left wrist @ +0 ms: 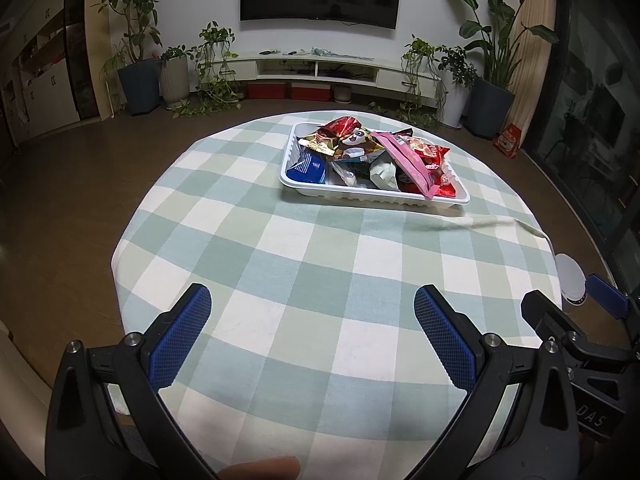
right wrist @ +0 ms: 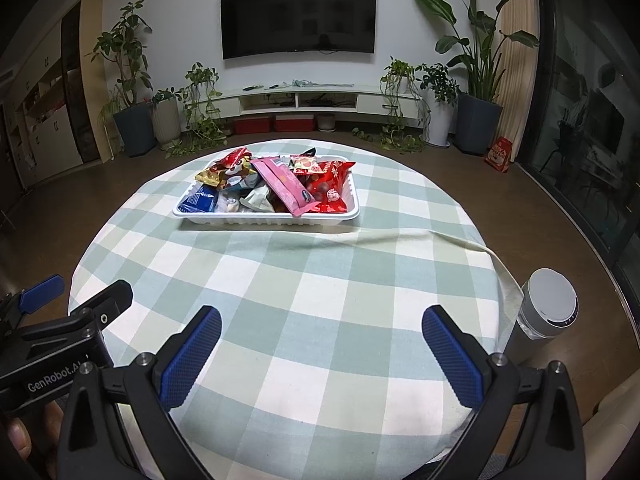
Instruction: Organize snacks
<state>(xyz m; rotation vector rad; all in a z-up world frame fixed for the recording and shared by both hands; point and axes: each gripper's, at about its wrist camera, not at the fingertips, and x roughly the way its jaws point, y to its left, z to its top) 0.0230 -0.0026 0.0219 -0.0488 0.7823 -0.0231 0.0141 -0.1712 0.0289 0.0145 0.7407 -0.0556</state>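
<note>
A white plastic tray (left wrist: pixel 352 193) (right wrist: pixel 264 219) sits on the far half of a round table with a green-and-white checked cloth (left wrist: pixel 320 280) (right wrist: pixel 304 288). It is heaped with several snack packets: a long pink packet (left wrist: pixel 408 158) (right wrist: pixel 282 184), red packets (left wrist: pixel 434 160) (right wrist: pixel 332 184), a blue packet (left wrist: pixel 308 168) (right wrist: pixel 198 198) and a gold one (left wrist: pixel 320 142). My left gripper (left wrist: pixel 312 312) hangs open over the near cloth, holding nothing. My right gripper (right wrist: pixel 322 334) is open too, to the right of the left one, and empty. Both are well short of the tray.
A grey cylindrical device (right wrist: pixel 544 312) (left wrist: pixel 572 284) stands beyond the table's right edge. A fold in the cloth (right wrist: pixel 440 240) runs right of the tray. Behind are a TV (right wrist: pixel 298 16), a low white cabinet (right wrist: pixel 312 100) and potted plants.
</note>
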